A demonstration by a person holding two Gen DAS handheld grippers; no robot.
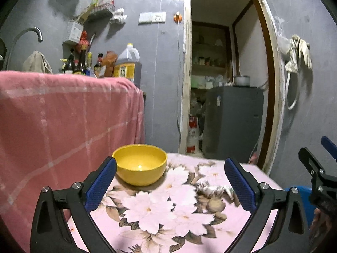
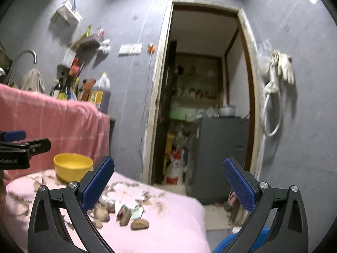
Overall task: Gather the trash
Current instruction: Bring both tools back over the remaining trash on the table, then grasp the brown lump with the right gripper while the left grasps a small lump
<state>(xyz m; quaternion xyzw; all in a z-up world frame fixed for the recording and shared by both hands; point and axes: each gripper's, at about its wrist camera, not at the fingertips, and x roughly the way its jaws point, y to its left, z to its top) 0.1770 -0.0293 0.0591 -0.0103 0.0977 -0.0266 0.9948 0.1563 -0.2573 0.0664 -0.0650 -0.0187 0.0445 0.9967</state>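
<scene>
Trash scraps (image 2: 128, 213), brownish lumps and crumpled wrappers, lie near the right edge of the pink floral tablecloth (image 1: 181, 215); no print on them is readable. Both the left gripper (image 1: 170, 186) and right gripper (image 2: 168, 186) hover above the table, fingers spread wide and empty. Farther left sits a yellow bowl (image 1: 140, 164), just beside a pink draped cloth (image 1: 63, 116). Beyond, an oil jug (image 1: 128, 63) bears an unreadable yellow label.
</scene>
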